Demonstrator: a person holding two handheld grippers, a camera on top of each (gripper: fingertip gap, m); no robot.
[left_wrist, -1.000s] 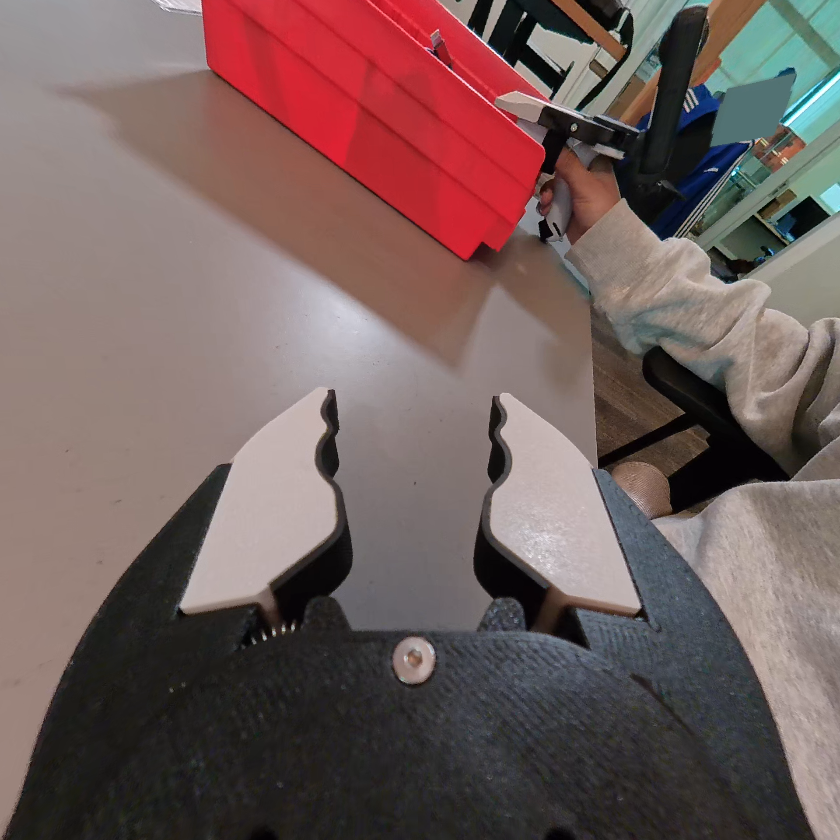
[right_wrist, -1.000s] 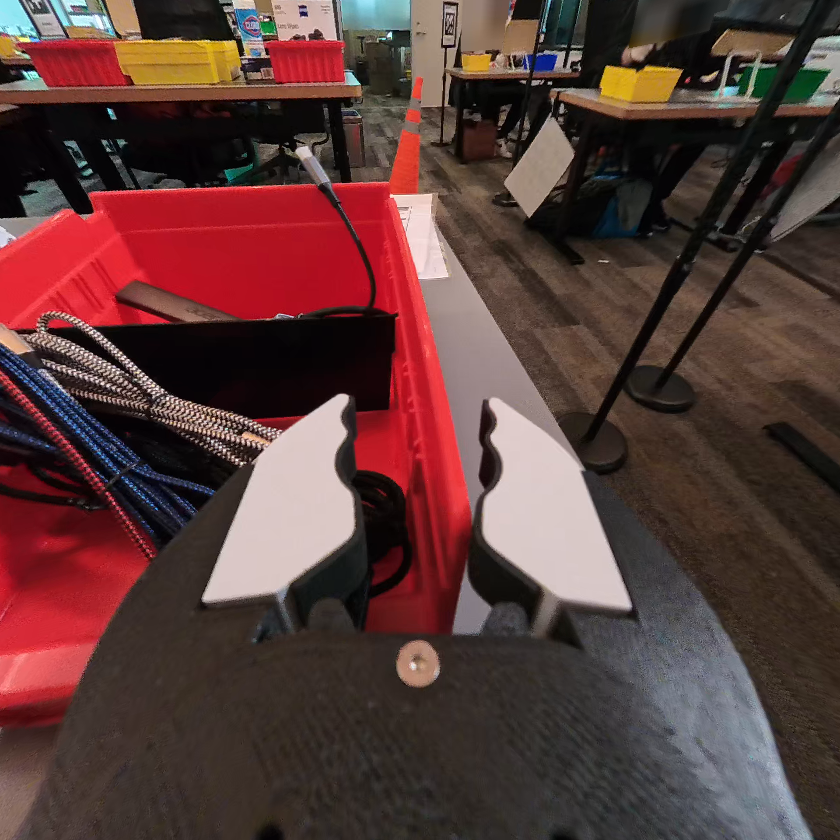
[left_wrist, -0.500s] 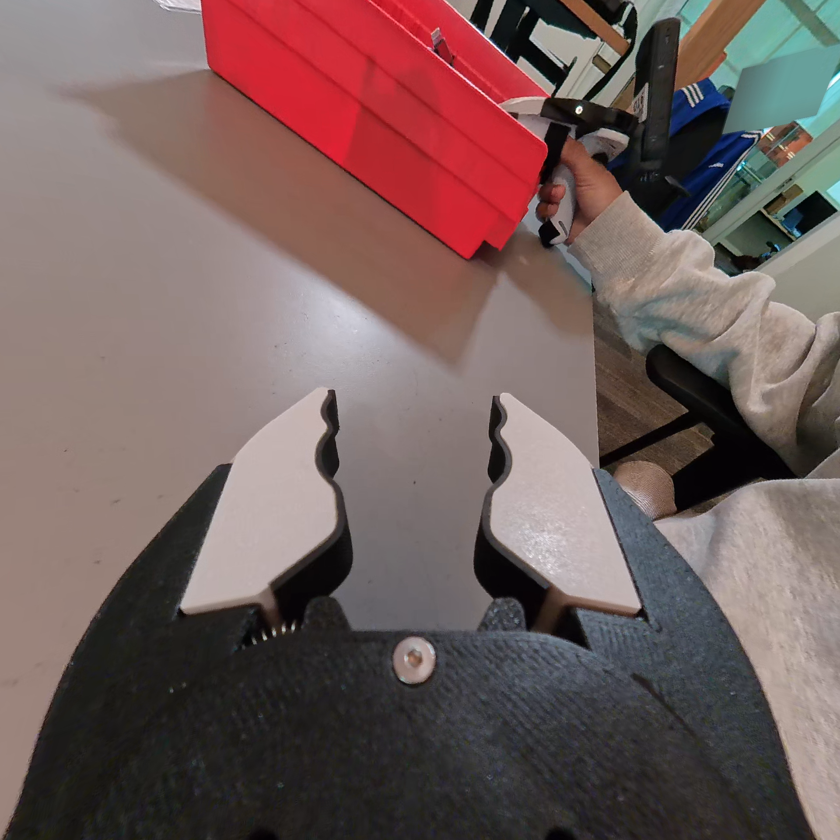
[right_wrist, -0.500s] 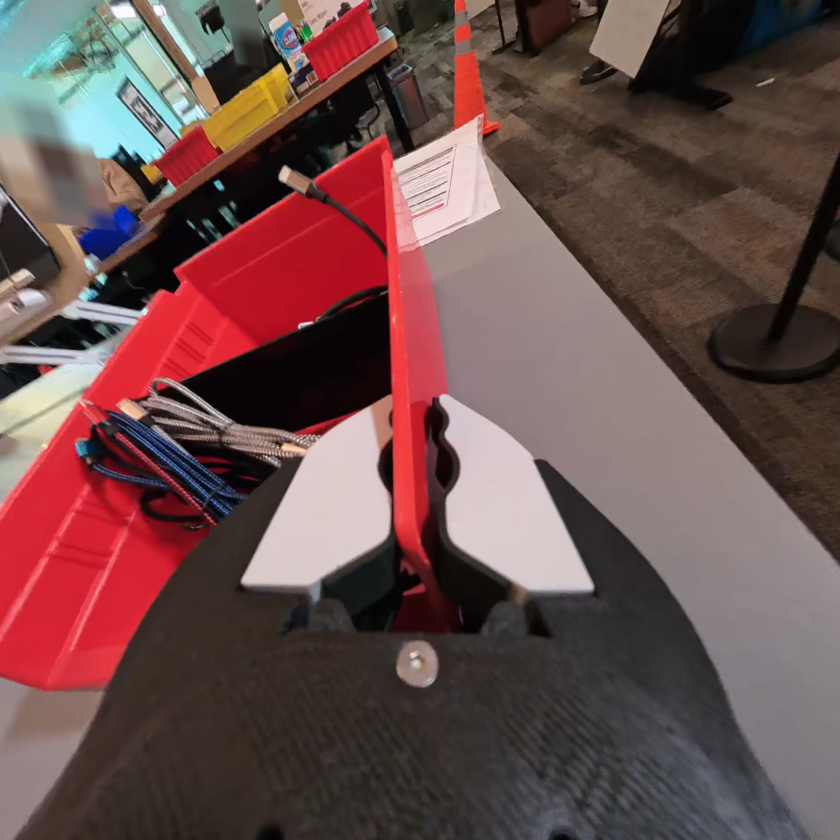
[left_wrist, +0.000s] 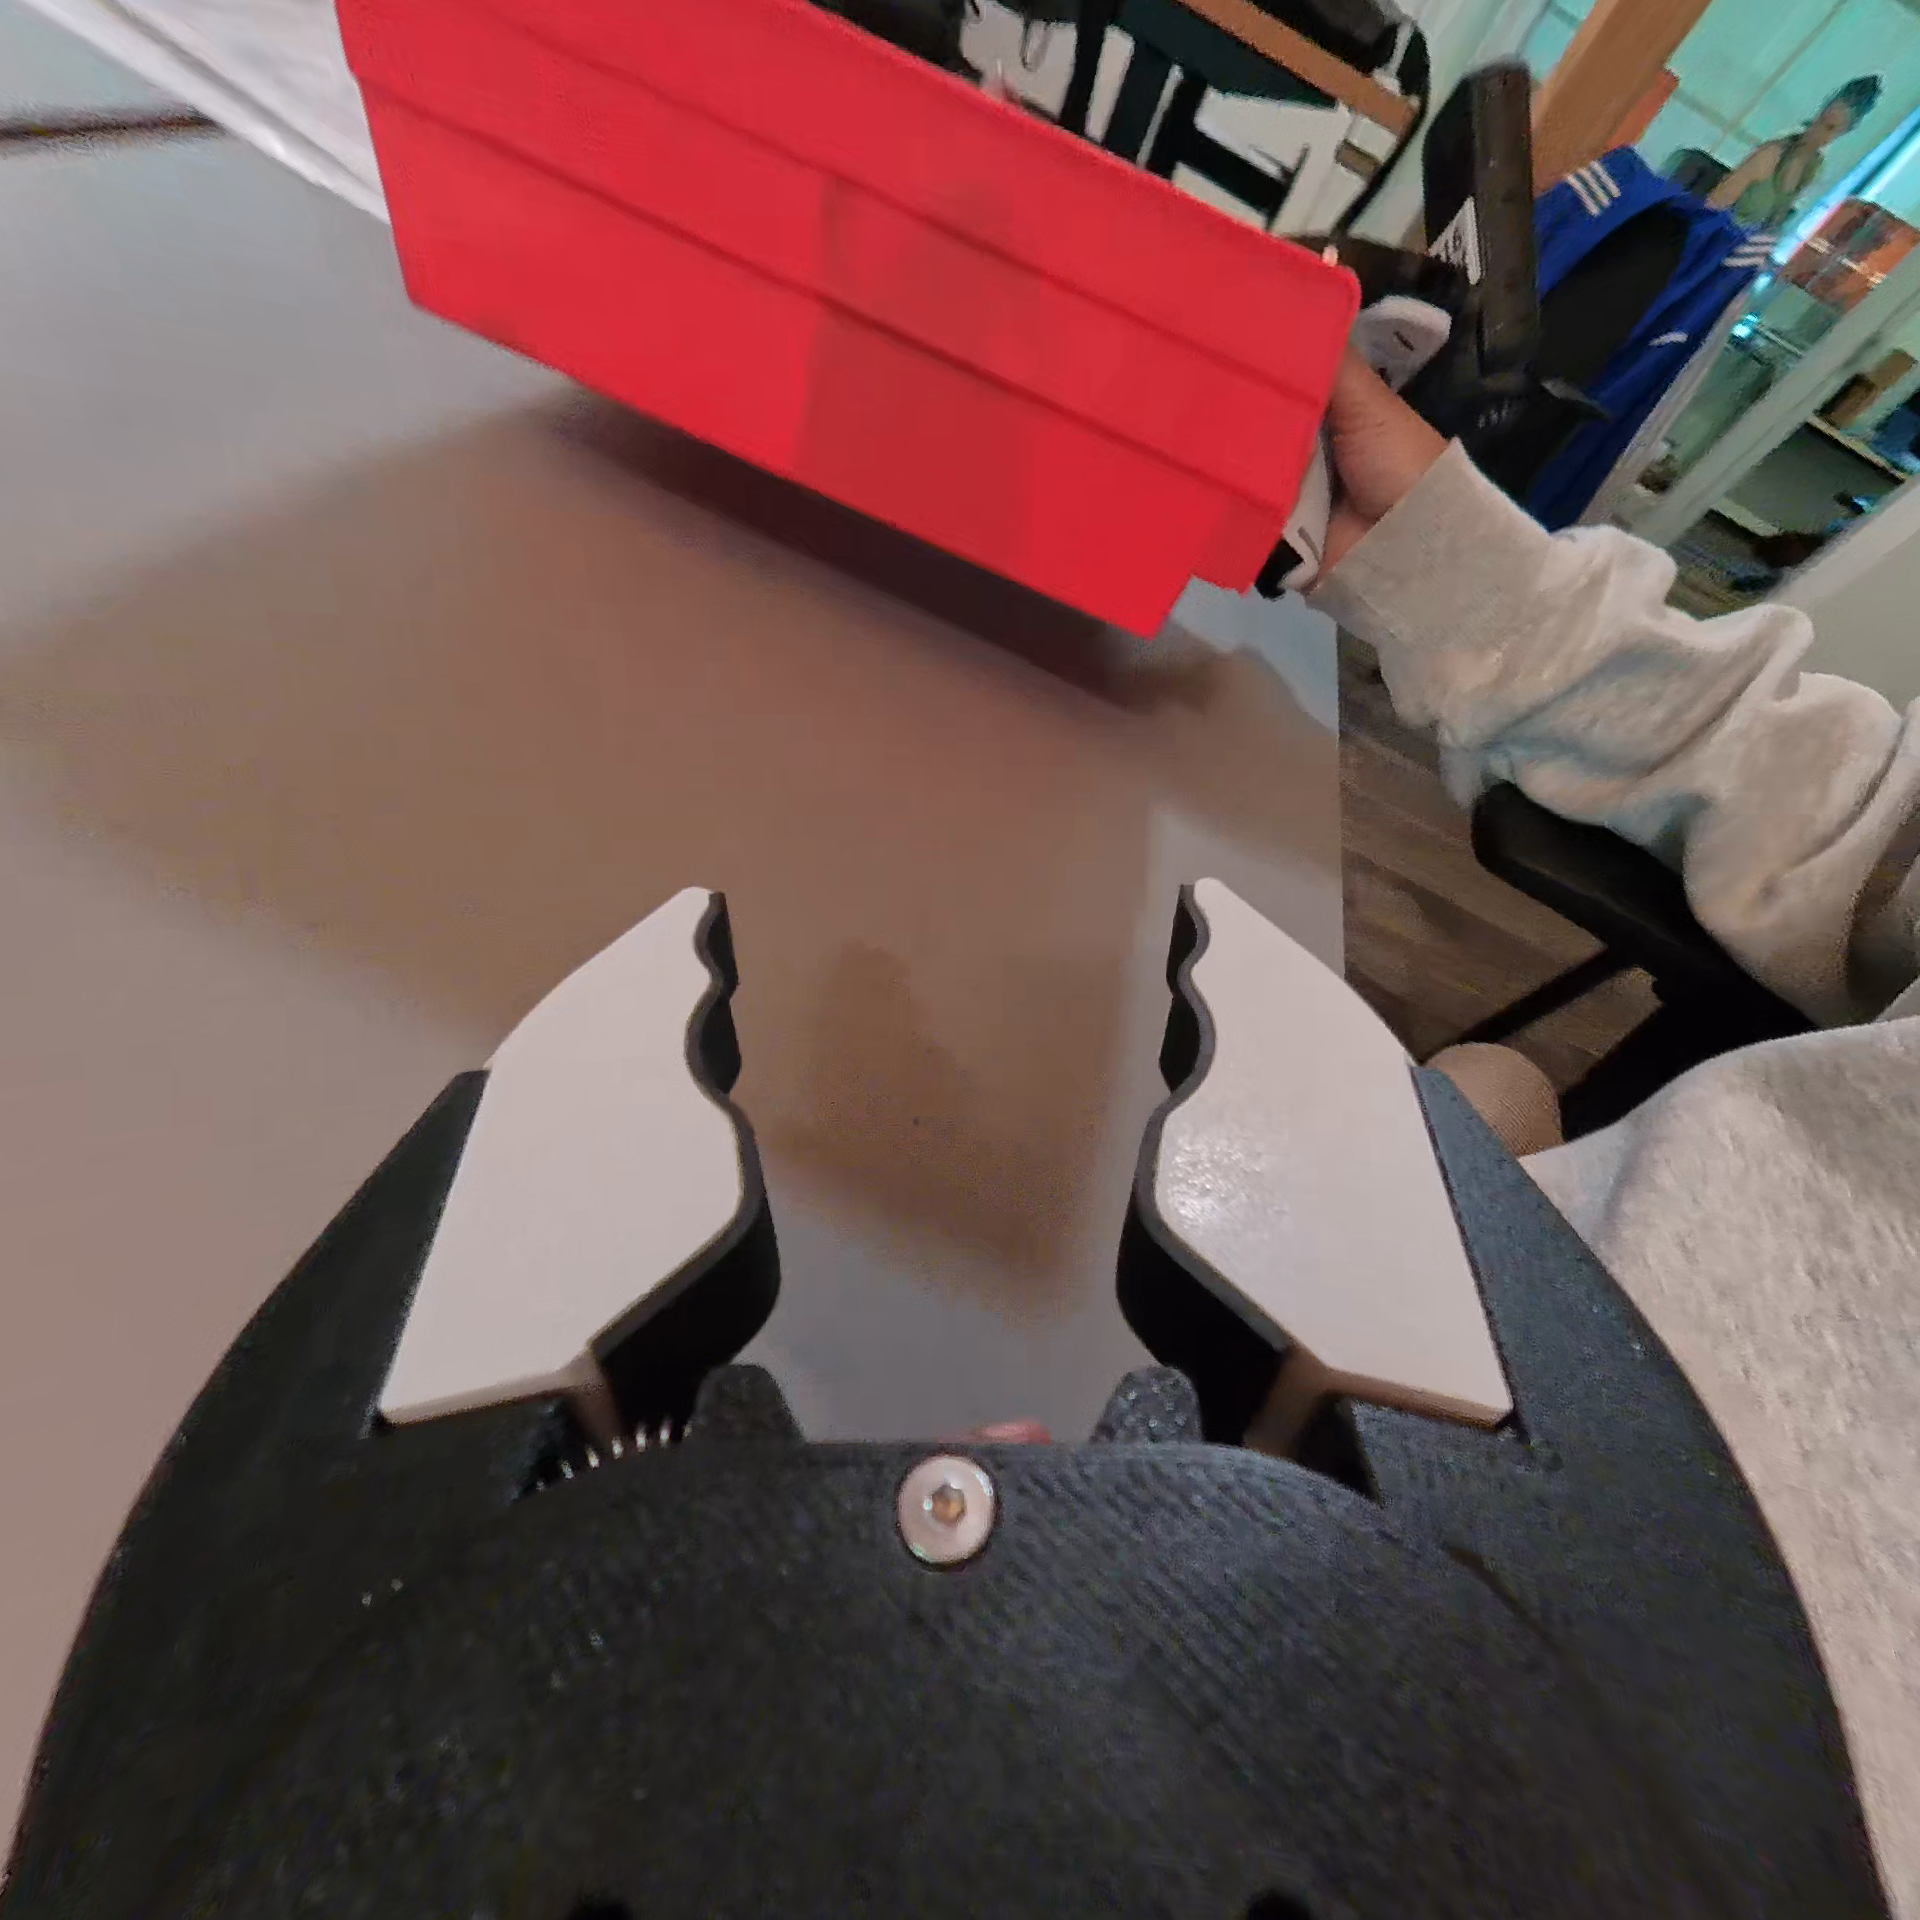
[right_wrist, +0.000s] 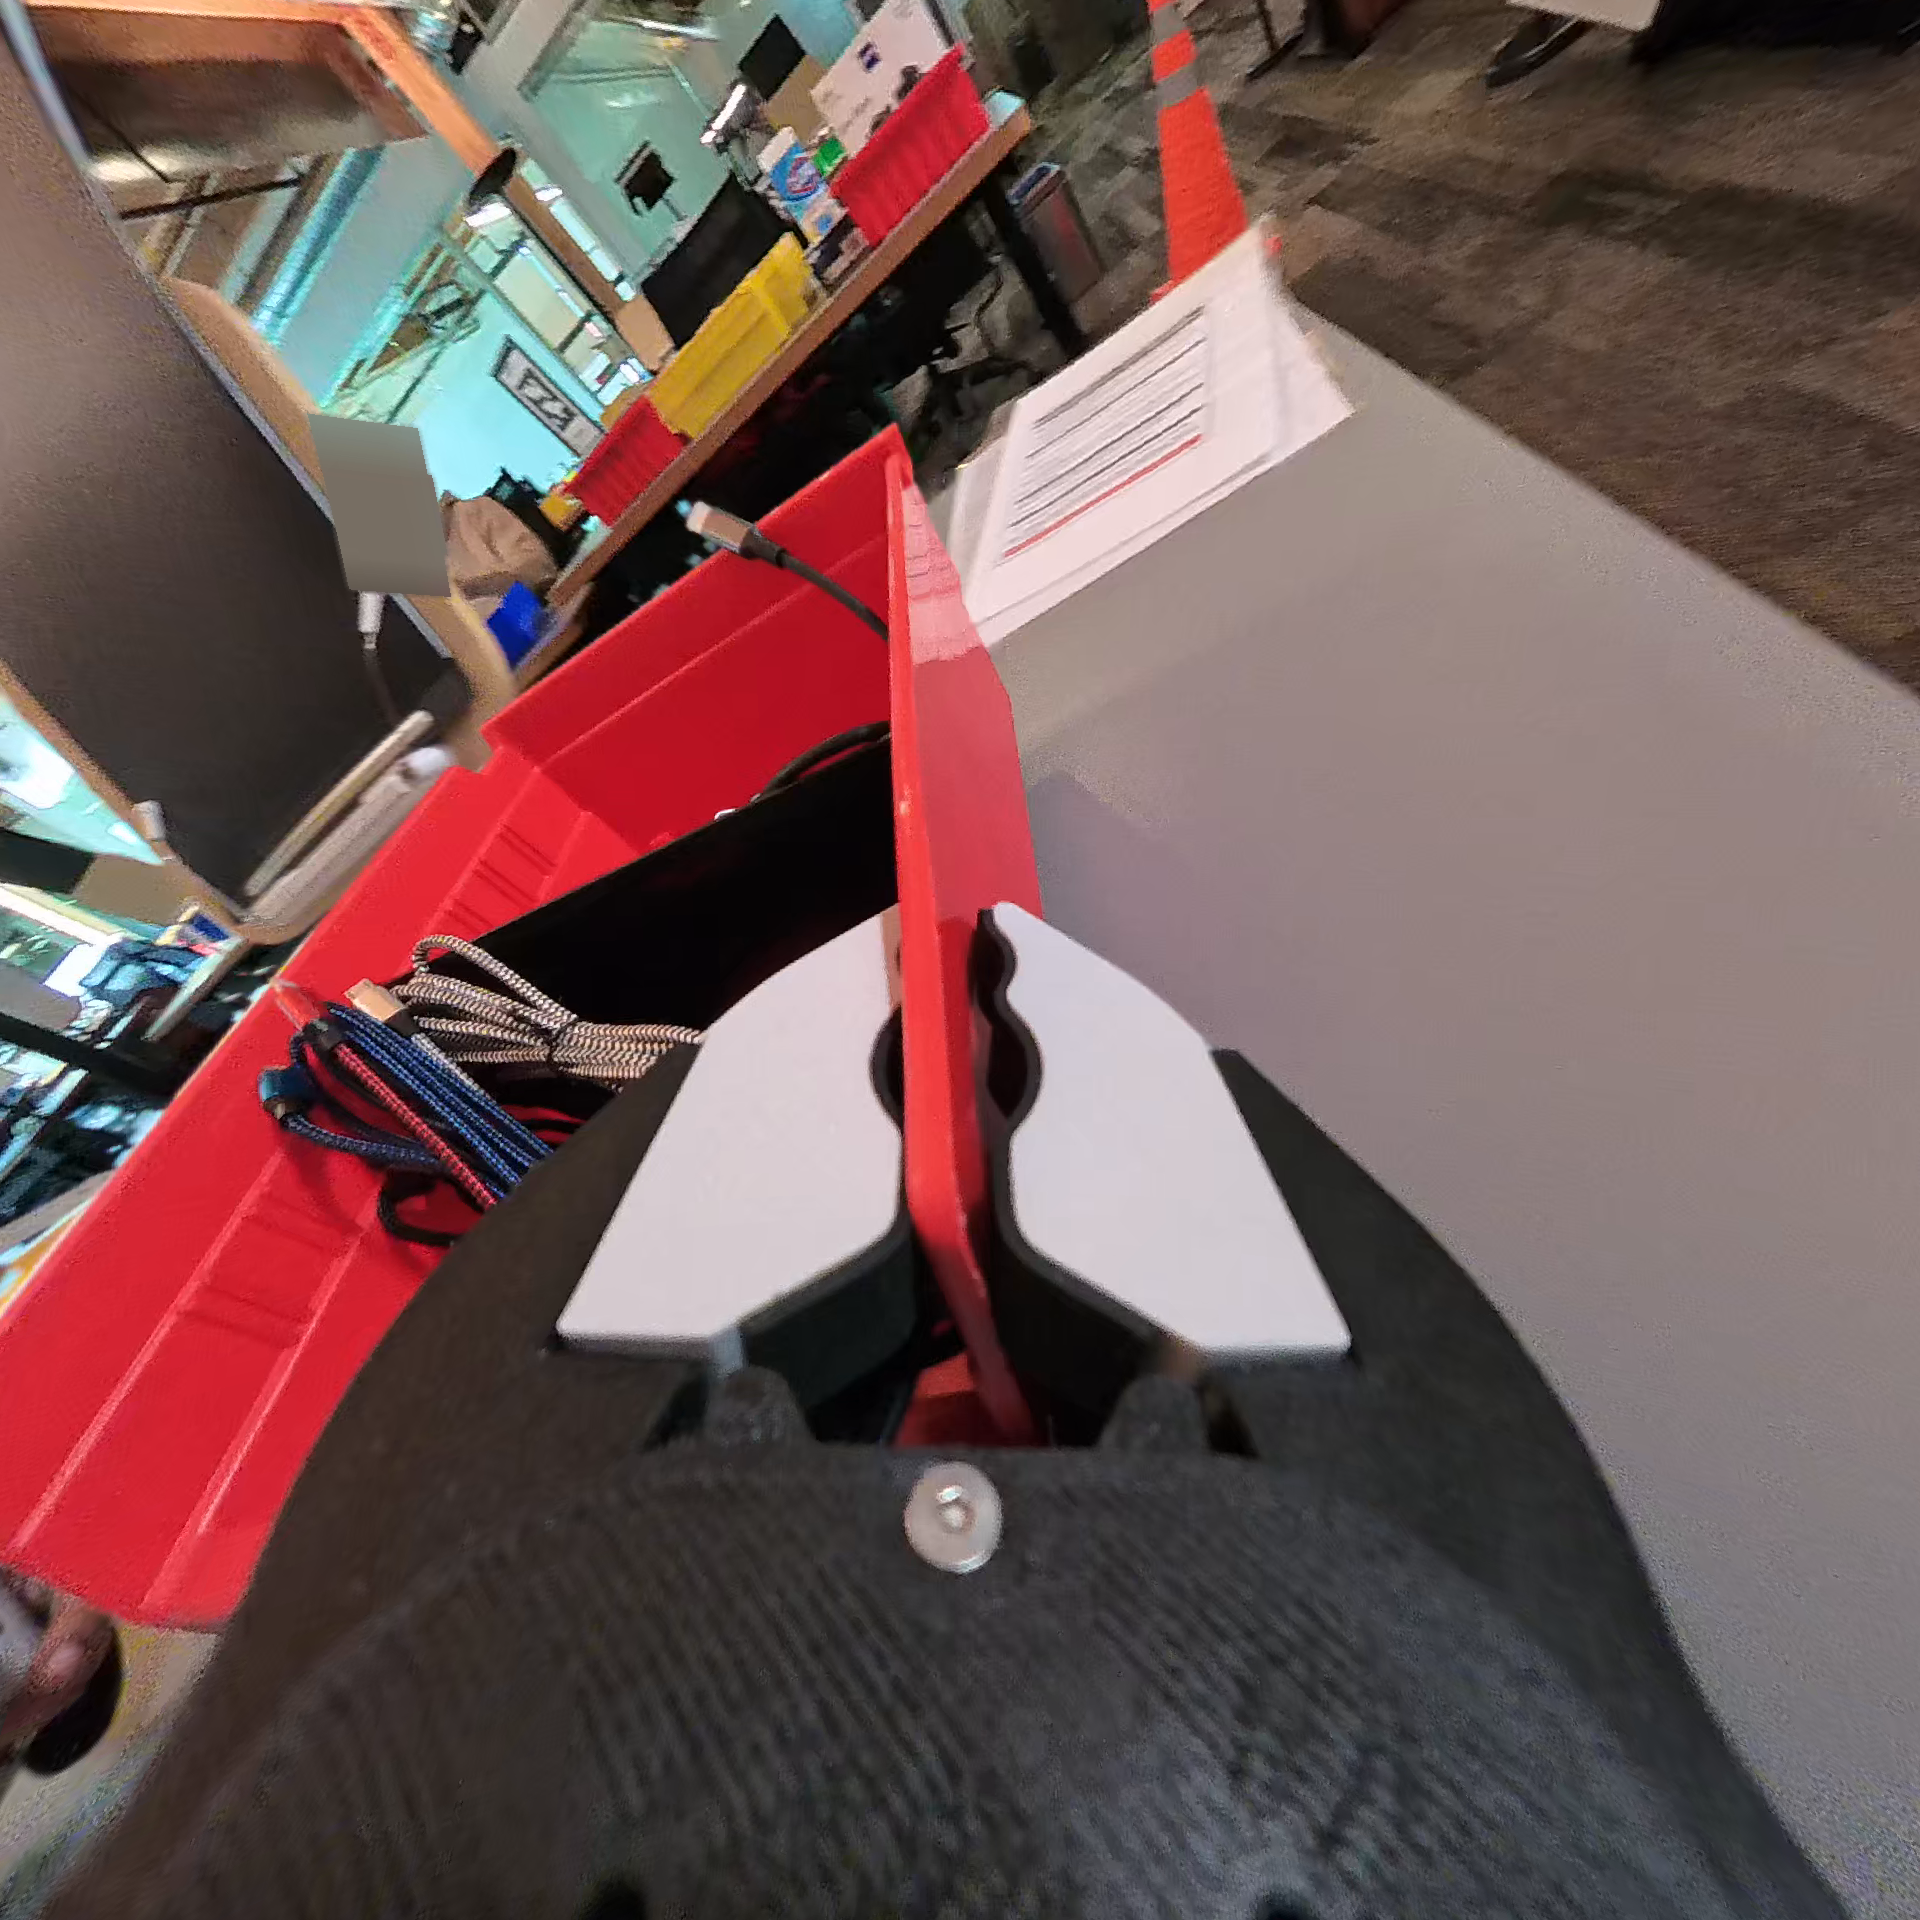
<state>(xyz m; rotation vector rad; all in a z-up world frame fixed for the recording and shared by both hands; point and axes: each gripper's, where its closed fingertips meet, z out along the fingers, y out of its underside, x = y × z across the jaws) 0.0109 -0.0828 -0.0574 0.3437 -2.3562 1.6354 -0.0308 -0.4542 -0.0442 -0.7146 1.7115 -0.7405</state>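
My right tongs (right_wrist: 940, 997) are clamped on the side wall of the red bin (right_wrist: 665, 727), one finger inside and one outside, biting right at the rim. In the left view the bin (left_wrist: 852, 343) looks tipped, its near corner up off the grey tabletop (left_wrist: 416, 748), with my right hand (left_wrist: 1371, 447) at that end. Inside the bin there's a bundle of braided cables (right_wrist: 457, 1060), blue, red and grey-white, lying next to a black divider (right_wrist: 707, 914), plus a black cable (right_wrist: 779, 561) sticking up past the rim. A printed sheet (right_wrist: 1143, 447) lies on the tabletop beyond the bin. My left tongs (left_wrist: 951, 935) are spread wide, holding nothing, low over bare tabletop well short of the bin.
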